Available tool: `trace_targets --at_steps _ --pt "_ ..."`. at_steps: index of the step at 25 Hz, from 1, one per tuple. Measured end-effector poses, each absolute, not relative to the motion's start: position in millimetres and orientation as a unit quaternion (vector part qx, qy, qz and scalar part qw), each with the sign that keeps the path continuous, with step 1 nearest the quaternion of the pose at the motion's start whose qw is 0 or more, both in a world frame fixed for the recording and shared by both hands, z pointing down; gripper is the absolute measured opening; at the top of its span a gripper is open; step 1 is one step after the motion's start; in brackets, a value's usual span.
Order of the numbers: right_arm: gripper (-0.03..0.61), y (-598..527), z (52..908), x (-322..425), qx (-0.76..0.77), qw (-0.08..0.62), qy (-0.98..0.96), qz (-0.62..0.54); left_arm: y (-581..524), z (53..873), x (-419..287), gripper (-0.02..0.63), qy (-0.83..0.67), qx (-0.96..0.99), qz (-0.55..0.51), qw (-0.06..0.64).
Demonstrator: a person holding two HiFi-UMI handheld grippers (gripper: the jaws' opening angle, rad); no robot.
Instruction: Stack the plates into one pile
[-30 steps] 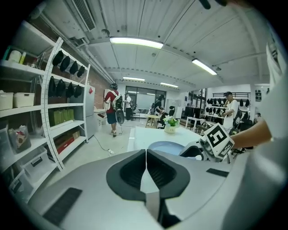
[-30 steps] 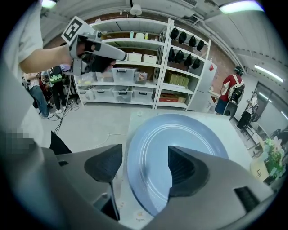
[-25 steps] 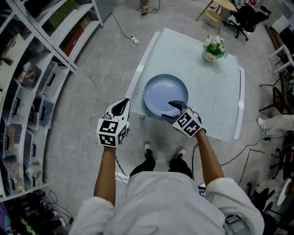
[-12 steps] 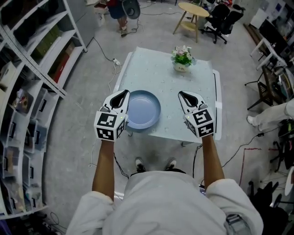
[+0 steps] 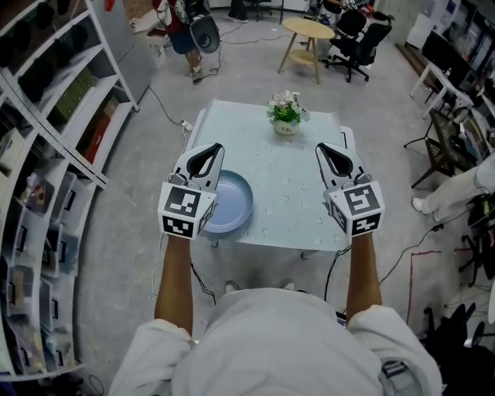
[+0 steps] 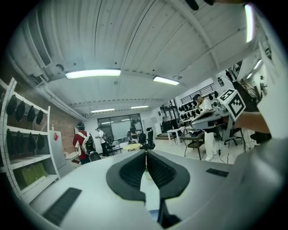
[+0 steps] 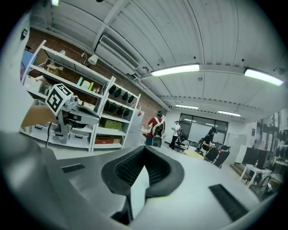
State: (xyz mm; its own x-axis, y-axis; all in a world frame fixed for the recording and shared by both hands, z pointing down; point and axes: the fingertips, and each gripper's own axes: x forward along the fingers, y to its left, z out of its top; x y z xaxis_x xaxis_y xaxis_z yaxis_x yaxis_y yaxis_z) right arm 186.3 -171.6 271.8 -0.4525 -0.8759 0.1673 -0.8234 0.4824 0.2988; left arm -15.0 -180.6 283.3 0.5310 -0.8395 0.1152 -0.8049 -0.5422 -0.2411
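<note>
A blue plate (image 5: 230, 203) lies on the pale table (image 5: 294, 186) near its front left corner, partly hidden behind my left gripper (image 5: 206, 150). That gripper is held up level above the plate's left side, jaws shut with nothing in them. My right gripper (image 5: 328, 148) is raised over the table's right part, also shut and empty. In the left gripper view my left gripper (image 6: 145, 155) points out across the room, and the right gripper (image 7: 144, 149) does the same in its own view. I cannot tell whether the plate is one or a pile.
A small pot of flowers (image 5: 285, 113) stands at the table's far side. Metal shelving (image 5: 54, 131) lines the left. A round wooden table (image 5: 307, 35) and office chairs (image 5: 356, 35) stand beyond. A person (image 5: 182, 23) is at the far left, and cables trail on the floor.
My right gripper let go of the plate's rim, shut, and rose off the table. Both grippers now point level outward. The view has pulled back from the table.
</note>
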Motion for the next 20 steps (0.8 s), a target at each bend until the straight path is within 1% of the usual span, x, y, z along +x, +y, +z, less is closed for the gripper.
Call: trace_targets --at_steps 10,20 --pt "0.012 -167 253 208 0.499 0.147 -0.848 -0.104 -173 257 25 0.023 0.450 -0.882 -0.099 0.101" --pt "0.012 -169 255 206 0.492 0.150 -0.852 -0.097 -170 259 25 0.023 0.461 -0.875 -0.109 0.105"
